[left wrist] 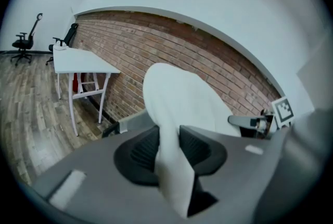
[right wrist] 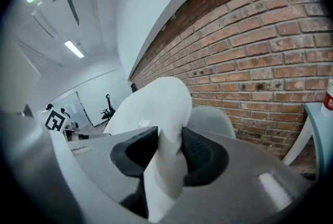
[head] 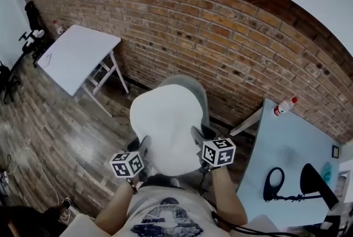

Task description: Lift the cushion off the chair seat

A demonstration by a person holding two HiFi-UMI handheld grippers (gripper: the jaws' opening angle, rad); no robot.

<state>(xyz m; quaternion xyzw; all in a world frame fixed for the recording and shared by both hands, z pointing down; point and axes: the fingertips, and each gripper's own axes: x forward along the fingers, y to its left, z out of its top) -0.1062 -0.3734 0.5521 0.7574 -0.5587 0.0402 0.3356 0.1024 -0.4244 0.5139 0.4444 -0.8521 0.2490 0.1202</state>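
Observation:
A white cushion (head: 165,123) hangs in the air in front of me, held up by both grippers at its near edge. My left gripper (head: 144,149) is shut on the cushion's left side; in the left gripper view the white fabric (left wrist: 174,129) is pinched between the dark pads. My right gripper (head: 197,139) is shut on the right side, and the right gripper view shows the cushion (right wrist: 161,113) squeezed between its pads. Behind the cushion peeks the grey chair back (head: 190,85). The cushion hides the chair's seat.
A brick wall (head: 231,43) runs behind the chair. A white folding table (head: 74,57) stands at the left on the wood floor. A pale blue table (head: 287,147) at the right carries a bottle (head: 284,106) and black headphones (head: 276,185). Office chairs (left wrist: 23,43) stand far off.

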